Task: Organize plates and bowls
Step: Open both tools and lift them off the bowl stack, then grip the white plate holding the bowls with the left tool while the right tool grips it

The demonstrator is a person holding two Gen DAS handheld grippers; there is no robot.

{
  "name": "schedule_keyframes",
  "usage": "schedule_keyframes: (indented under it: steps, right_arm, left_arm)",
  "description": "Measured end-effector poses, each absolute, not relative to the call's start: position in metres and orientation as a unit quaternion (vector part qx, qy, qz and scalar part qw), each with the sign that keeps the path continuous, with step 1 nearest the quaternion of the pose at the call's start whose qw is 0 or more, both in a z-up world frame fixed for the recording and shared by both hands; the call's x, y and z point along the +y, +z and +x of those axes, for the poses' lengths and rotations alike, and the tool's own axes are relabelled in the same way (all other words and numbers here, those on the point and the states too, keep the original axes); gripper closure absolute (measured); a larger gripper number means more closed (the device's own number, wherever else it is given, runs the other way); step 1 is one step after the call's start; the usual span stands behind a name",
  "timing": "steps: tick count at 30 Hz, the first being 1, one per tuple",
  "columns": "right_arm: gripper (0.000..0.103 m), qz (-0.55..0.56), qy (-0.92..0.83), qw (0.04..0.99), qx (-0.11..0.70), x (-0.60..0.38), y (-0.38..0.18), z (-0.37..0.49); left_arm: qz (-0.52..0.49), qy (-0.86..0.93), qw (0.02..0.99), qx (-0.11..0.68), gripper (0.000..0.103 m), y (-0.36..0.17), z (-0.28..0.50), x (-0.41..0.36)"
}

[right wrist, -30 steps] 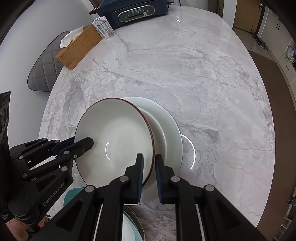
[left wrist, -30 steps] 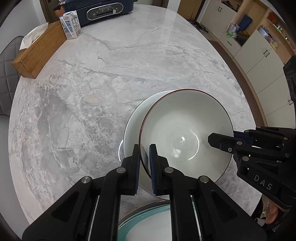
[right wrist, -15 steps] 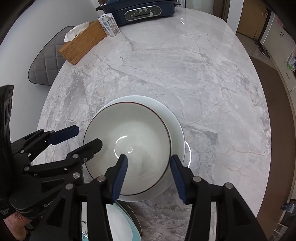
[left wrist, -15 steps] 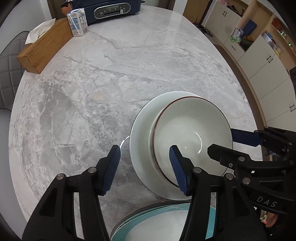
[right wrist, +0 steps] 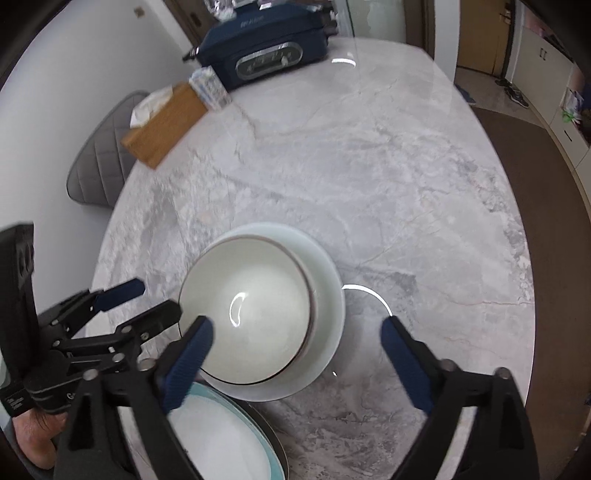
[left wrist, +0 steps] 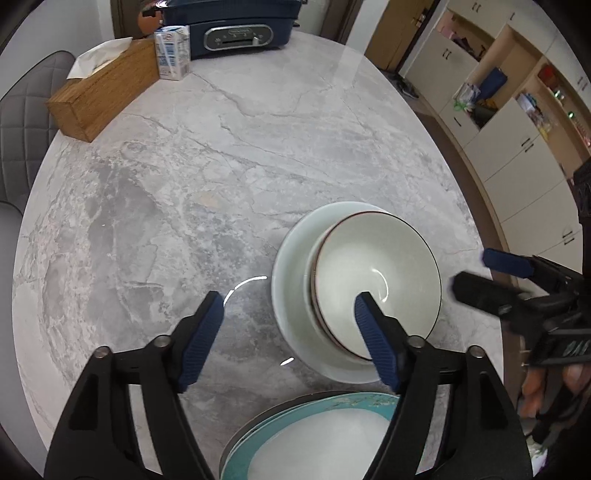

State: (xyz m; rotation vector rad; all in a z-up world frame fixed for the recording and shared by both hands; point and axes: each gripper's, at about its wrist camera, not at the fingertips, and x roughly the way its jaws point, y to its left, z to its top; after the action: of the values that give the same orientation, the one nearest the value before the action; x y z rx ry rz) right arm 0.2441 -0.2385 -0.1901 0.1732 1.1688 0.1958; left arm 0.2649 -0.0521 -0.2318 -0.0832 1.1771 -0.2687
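The bowl [left wrist: 373,284] with a dark rim sat nested in a wider white bowl [left wrist: 291,280] on the marble table [left wrist: 221,166], just beyond a teal plate [left wrist: 314,439]. I saw my left gripper [left wrist: 290,325] and right gripper [right wrist: 295,336] spread wide, jaws just opened, pinching nothing.

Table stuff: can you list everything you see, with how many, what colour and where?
Table: one, grey marble, under everything.
Rimmed bowl: one, white with dark rim, nested in the pale bowl.
Pale bowl: one, white, near edge.
Teal plates: stack, count unclear, nearest edge.
Tissue box: one, wooden, far left.
Carton: one, white, beside it.
Cooker: one, navy, far end.
Chair: grey, left.
Left tongs: open, empty.
Right tongs: open, empty.
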Motion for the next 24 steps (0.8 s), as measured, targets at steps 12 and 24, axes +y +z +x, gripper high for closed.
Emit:
schedule_keyframes:
  steps: [12,24]
  right_arm:
    - [0.000,0.102,0.072,0.823,0.554,-0.290,-0.205,0.248]
    - [0.017,0.132,0.081,0.795,0.586,-0.302,-0.241,0.257]
  left_arm:
    - [-0.050,-0.111,0.820,0.559,0.000,-0.247,0.268,-0.009]
    - [-0.066,-0.129,0.792,0.594,0.000,-0.281,0.287,-0.004]
